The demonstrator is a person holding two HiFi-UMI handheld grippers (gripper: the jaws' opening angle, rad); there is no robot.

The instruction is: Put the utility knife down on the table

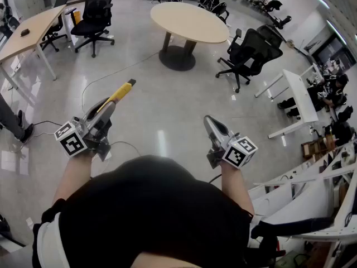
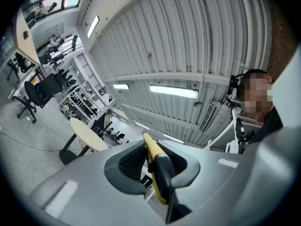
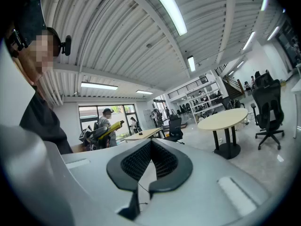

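Observation:
The utility knife [image 1: 121, 90] has a yellow body with a dark tip. It sticks out forward from my left gripper [image 1: 110, 106], which is shut on its rear part and held above the floor. In the left gripper view the knife [image 2: 151, 147] stands on edge between the ribbed pads [image 2: 131, 161], tilted slightly upward. My right gripper [image 1: 207, 119] is held level on the right, shut, with nothing in it; its pads [image 3: 136, 161] meet at the tip. The round beige table [image 1: 189, 21] stands well ahead of both grippers.
A long wooden desk [image 1: 28, 32] is far left, with a black office chair [image 1: 95, 13] beside it. Another black chair [image 1: 251, 52] and a white table [image 1: 298, 99] are to the right. A cable [image 1: 95, 82] lies on the grey floor.

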